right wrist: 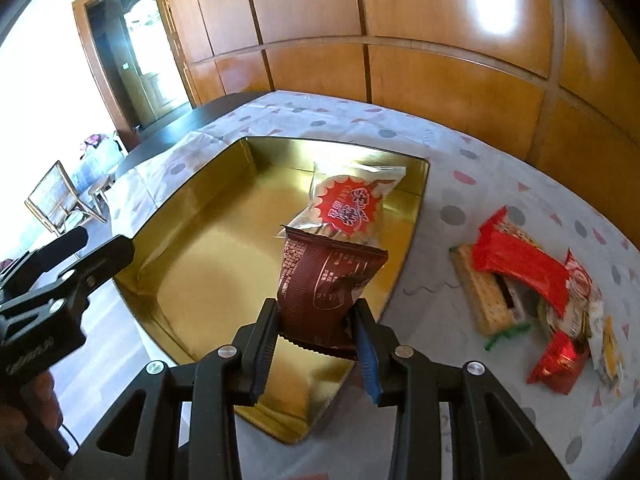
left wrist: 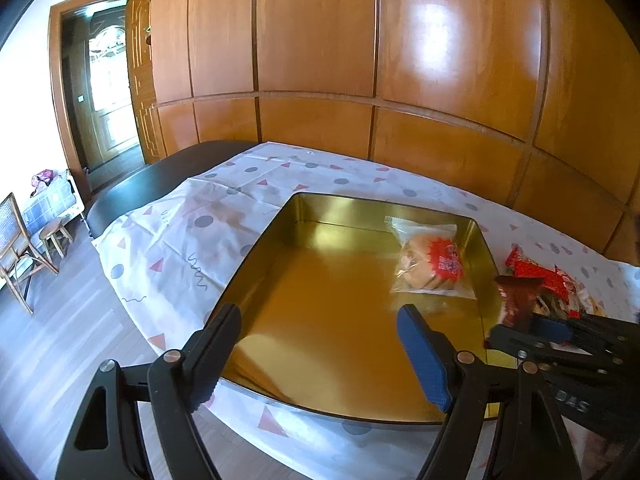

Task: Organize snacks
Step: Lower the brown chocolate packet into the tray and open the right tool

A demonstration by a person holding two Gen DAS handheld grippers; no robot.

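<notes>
With the right hand-held gripper [right wrist: 316,320] clamped on the brown snack packet [right wrist: 324,280] above the gold tin [right wrist: 192,264], lower it just ahead beside the clear-wrapped cake [right wrist: 352,200] before releasing, while the left hand-held gripper [left wrist: 320,332] hangs apart, empty.

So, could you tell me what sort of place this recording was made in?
Most likely a home living or dining room: glossy wood-panelled wall, a table under a patterned tablecloth, and a wicker chair near an interior doorway.
</notes>
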